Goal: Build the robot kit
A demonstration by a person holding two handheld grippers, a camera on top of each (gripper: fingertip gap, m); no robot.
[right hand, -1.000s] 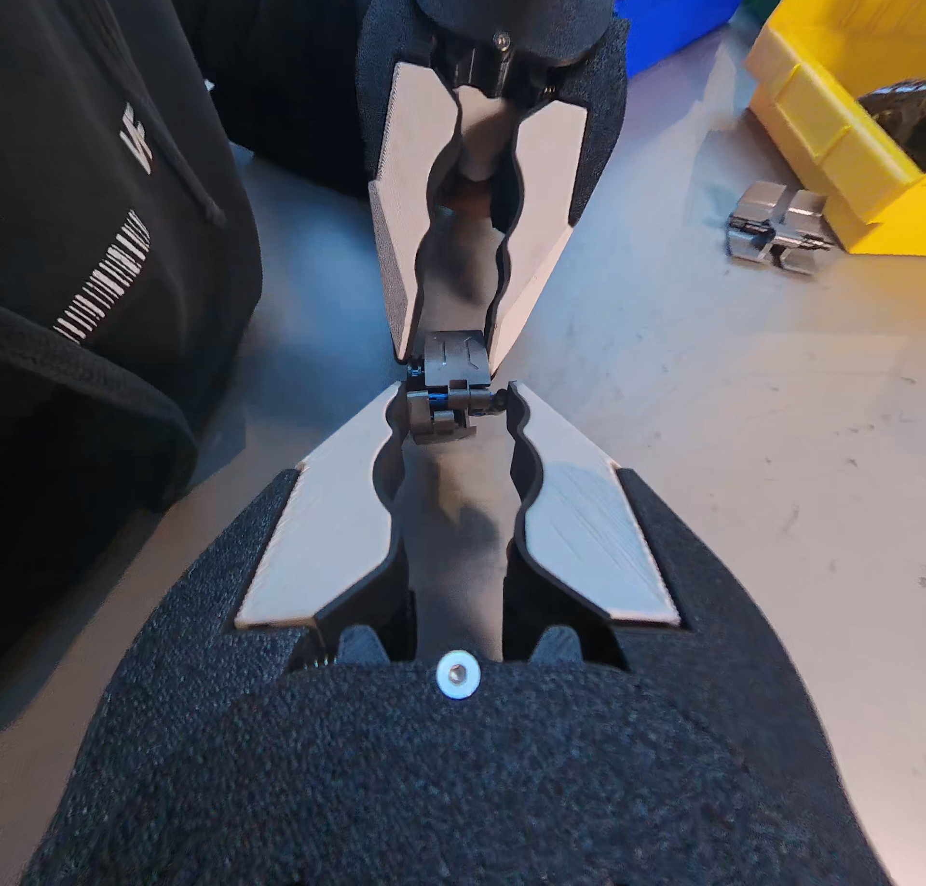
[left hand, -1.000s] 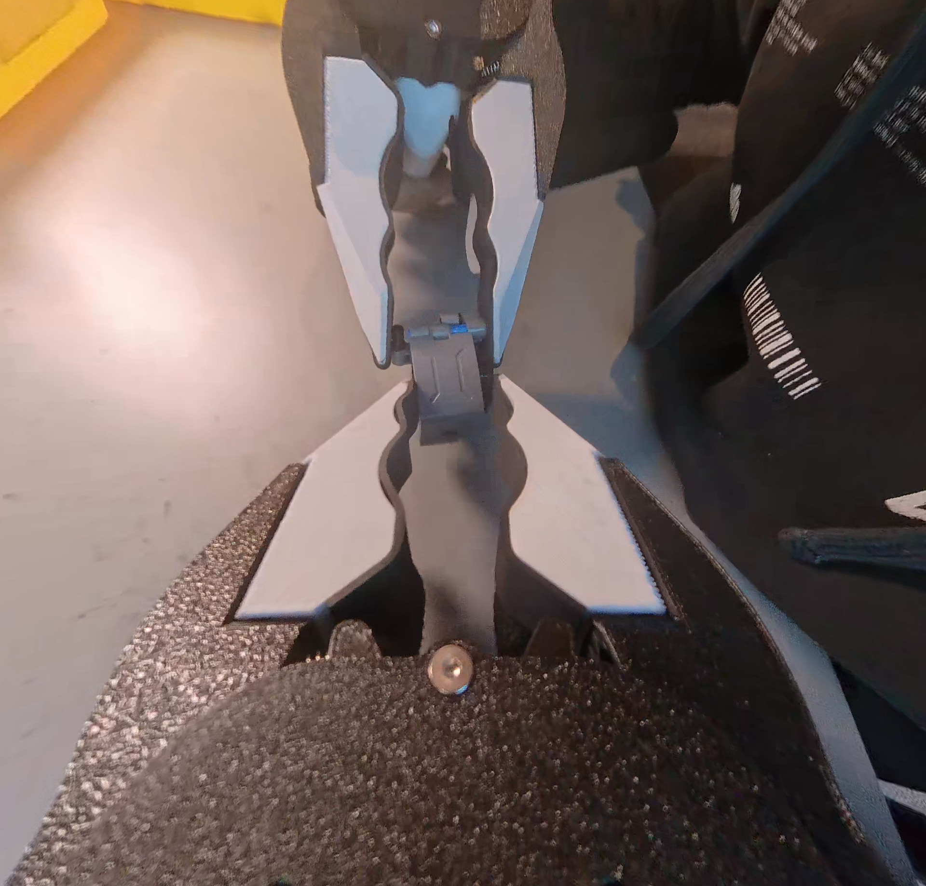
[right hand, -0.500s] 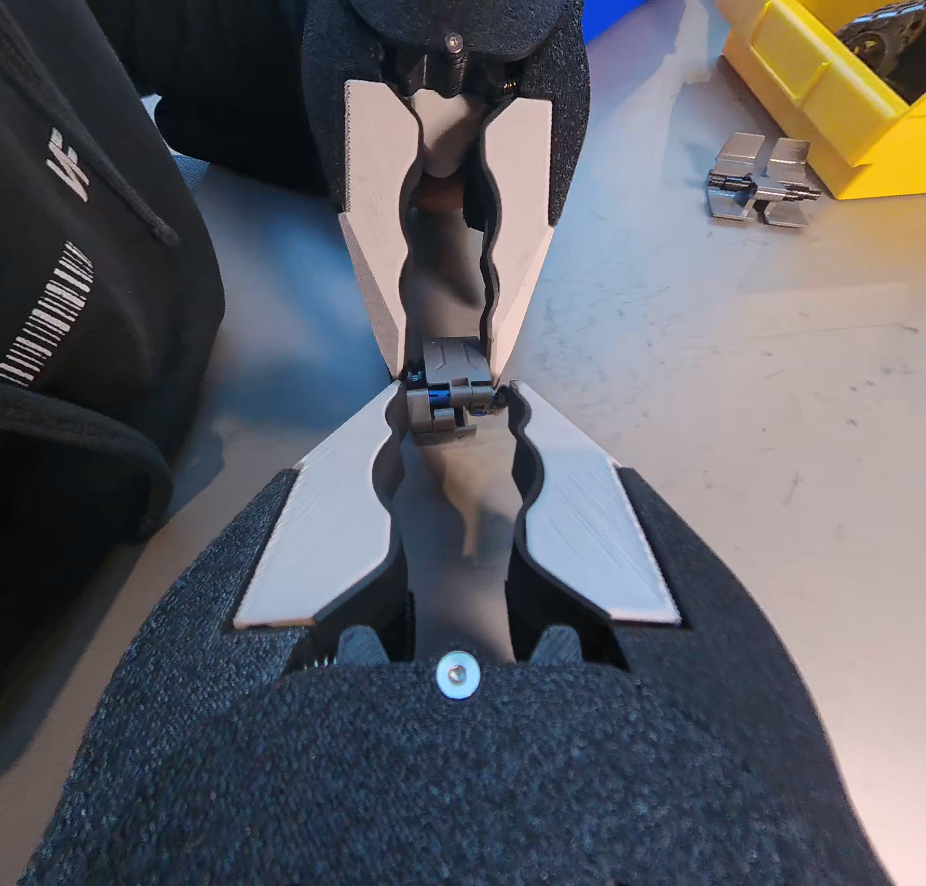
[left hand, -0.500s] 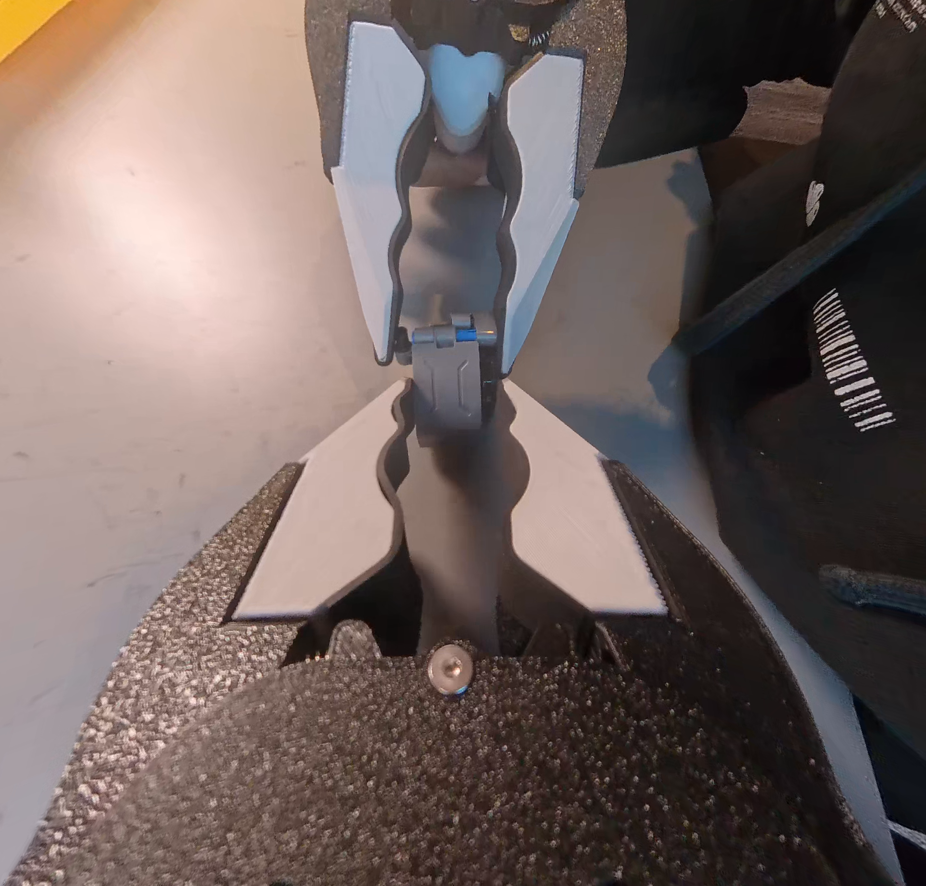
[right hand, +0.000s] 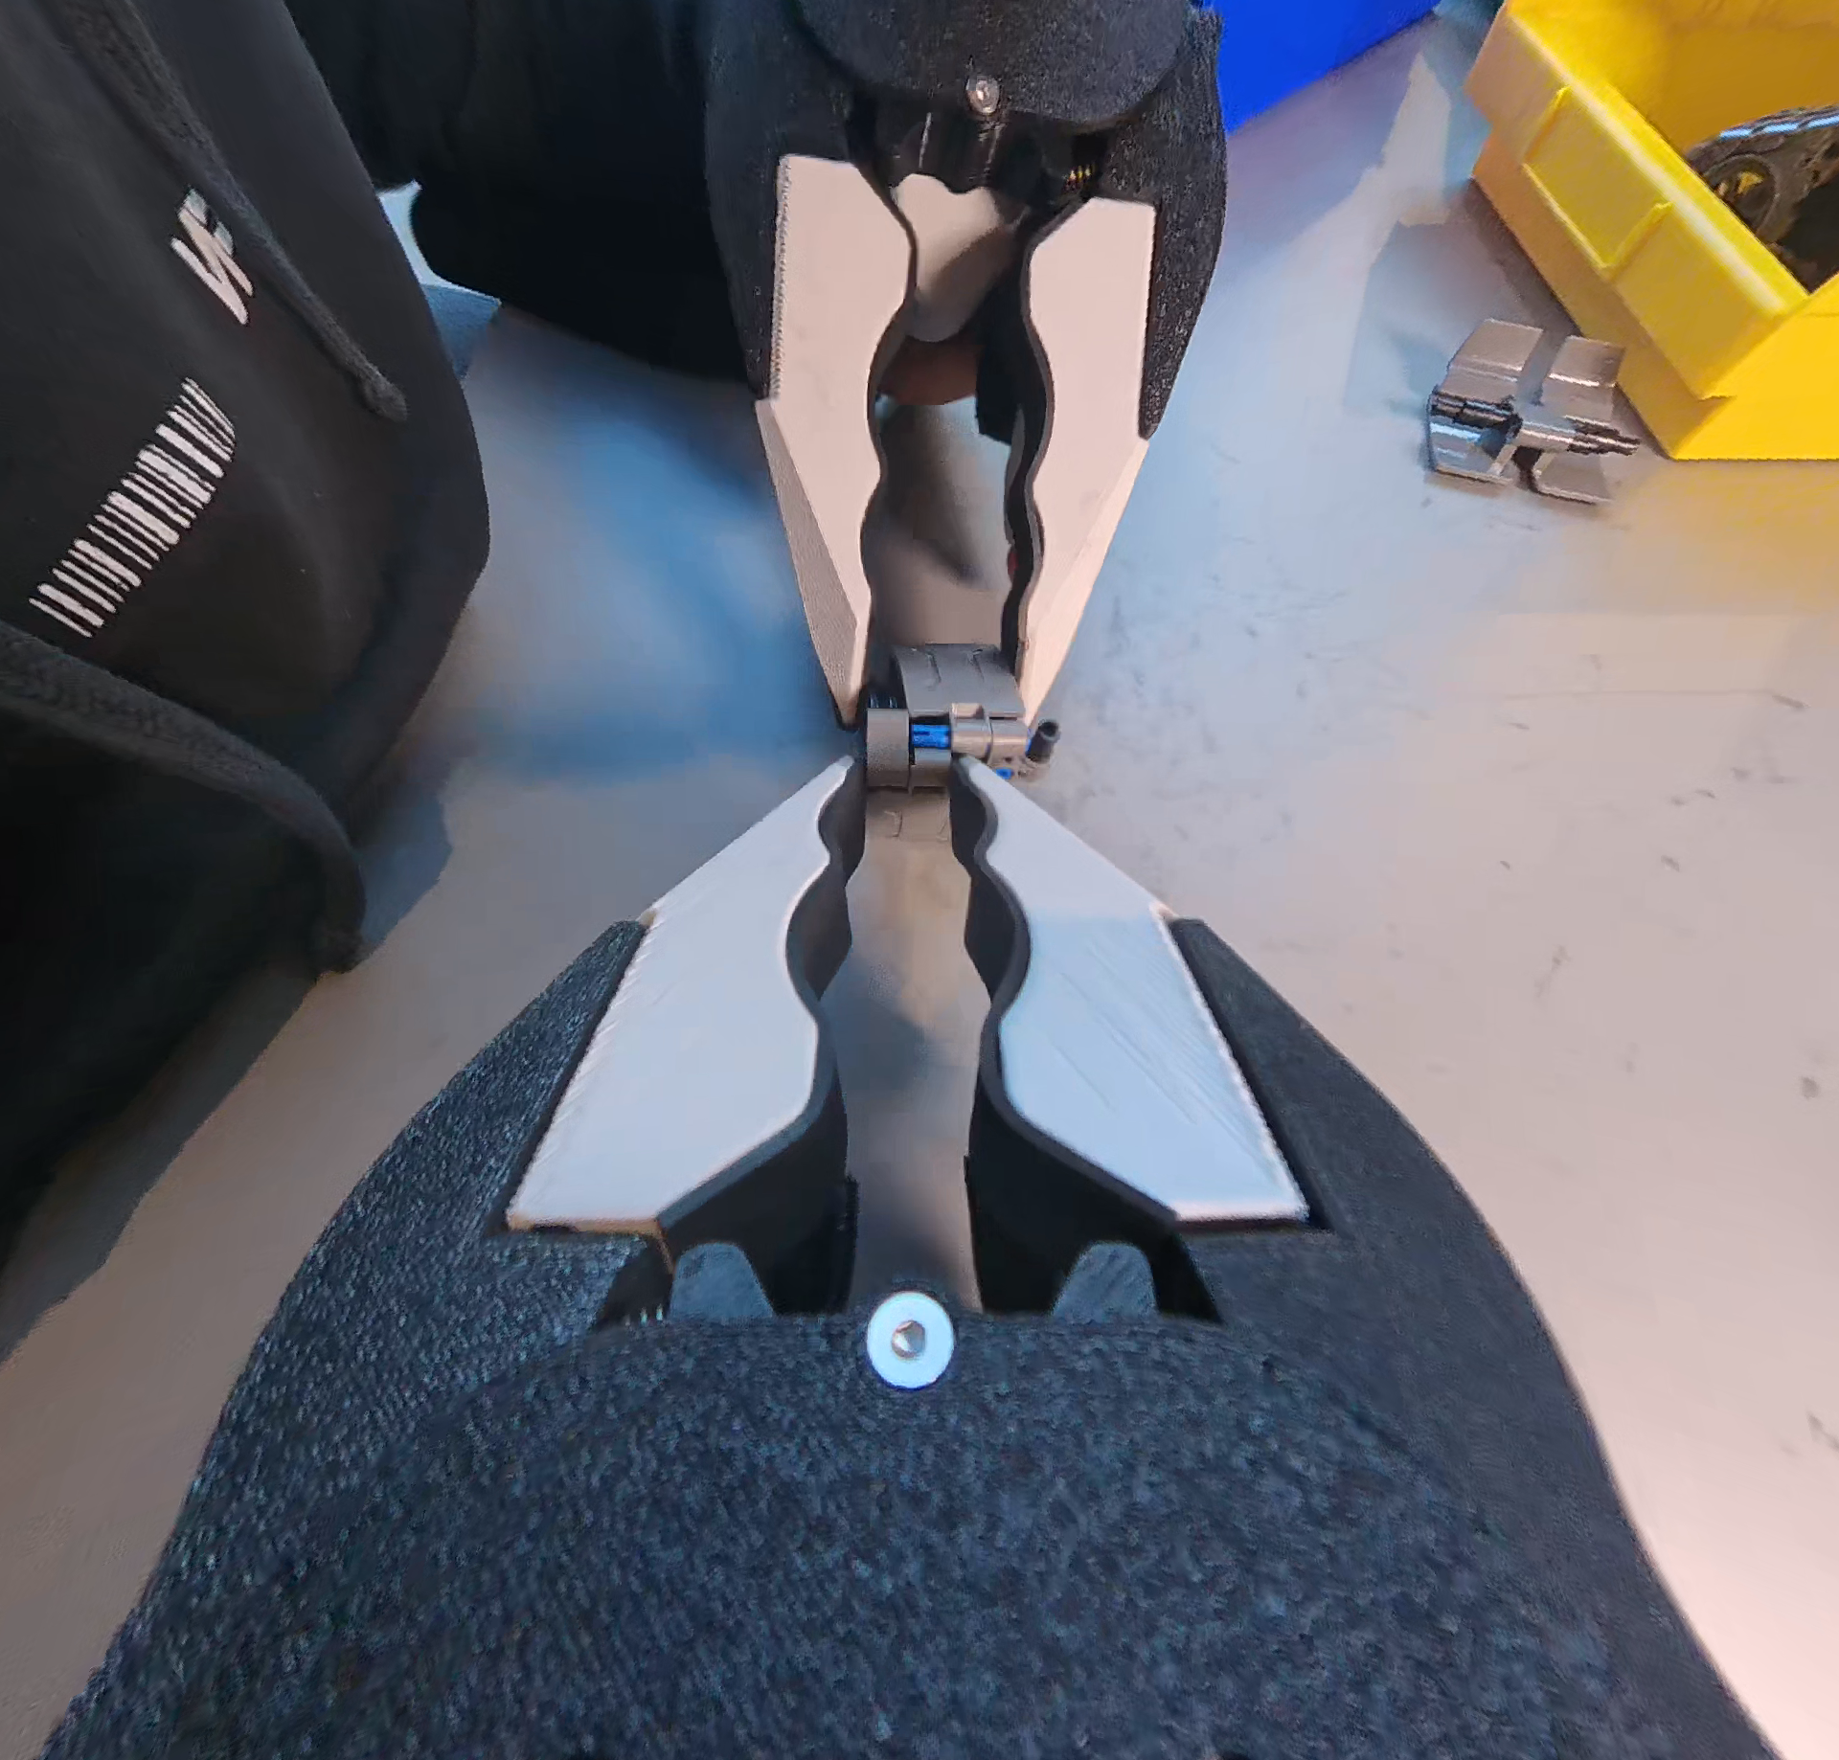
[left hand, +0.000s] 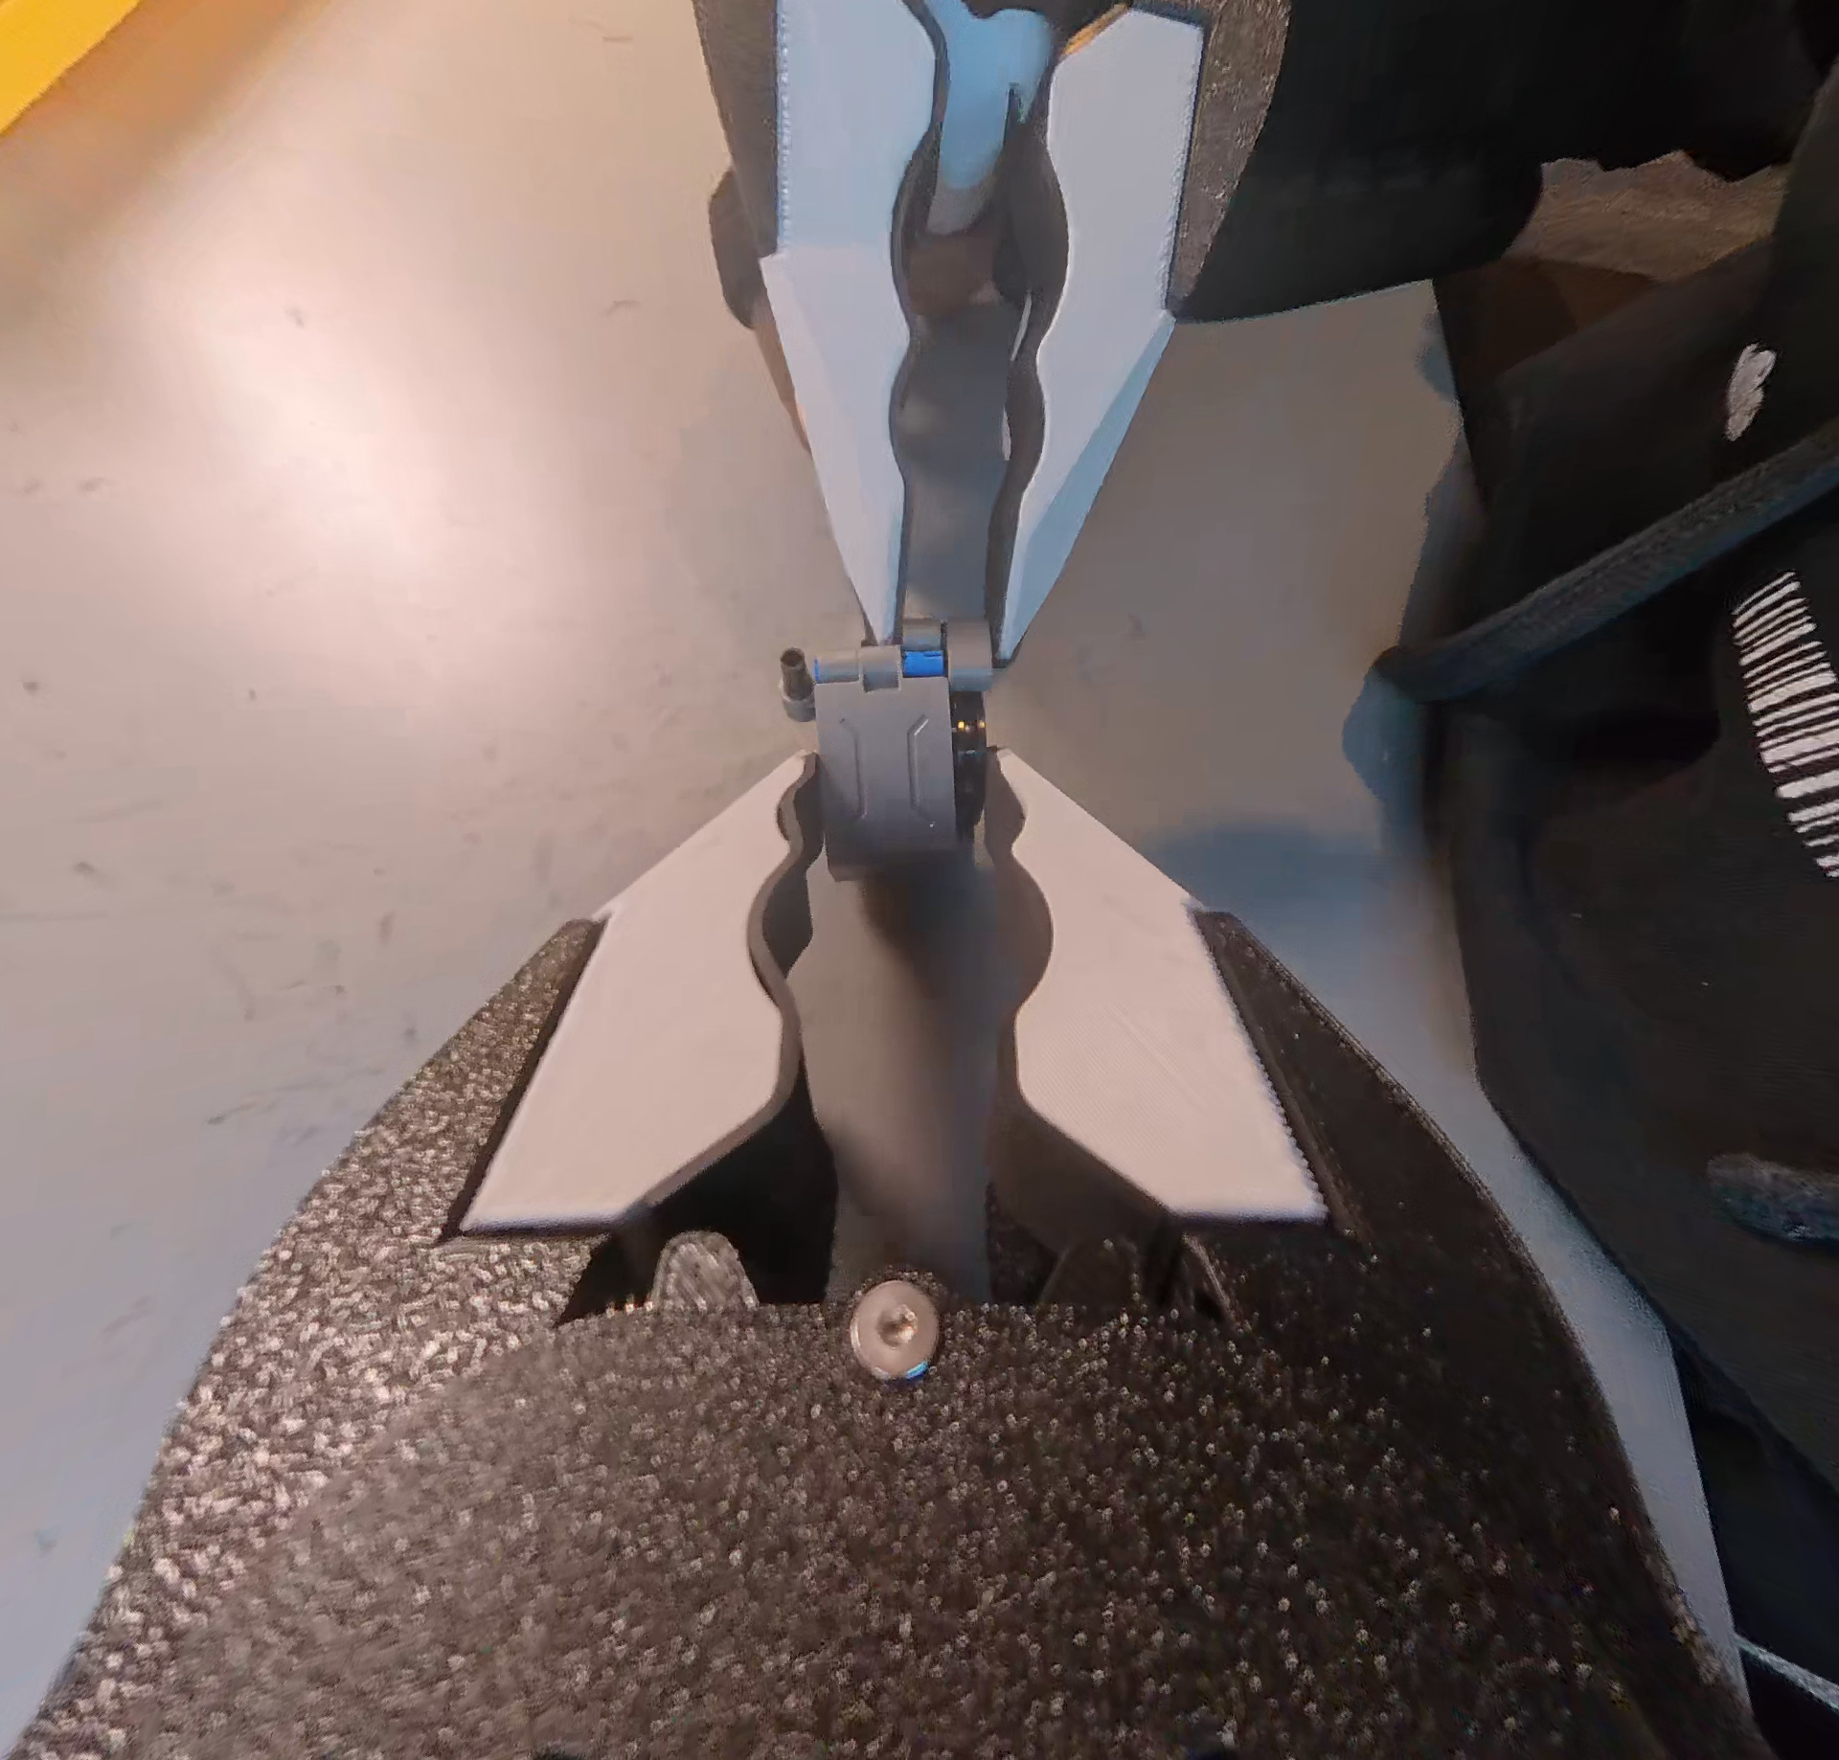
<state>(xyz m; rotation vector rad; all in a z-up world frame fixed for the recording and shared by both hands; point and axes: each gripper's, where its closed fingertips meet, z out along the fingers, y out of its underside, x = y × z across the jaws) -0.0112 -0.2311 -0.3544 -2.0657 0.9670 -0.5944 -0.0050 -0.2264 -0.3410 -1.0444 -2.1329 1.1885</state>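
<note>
Left tongs (left hand: 901, 767), right tongs (right hand: 908, 767) both clamp grey hinged link (left hand: 889, 762); barcode-printed black garment (right hand: 149, 499) nearby.

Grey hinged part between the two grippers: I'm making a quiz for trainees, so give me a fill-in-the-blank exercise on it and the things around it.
1. The left gripper and the right gripper are both shut on the same grey ____ part.
2. The bin beside the loose metal part is ____.
3. Near the pin, the held part shows a small ____ patch.
4. The grippers meet above a grey ____.

Missing words: hinged; yellow; blue; table
</note>
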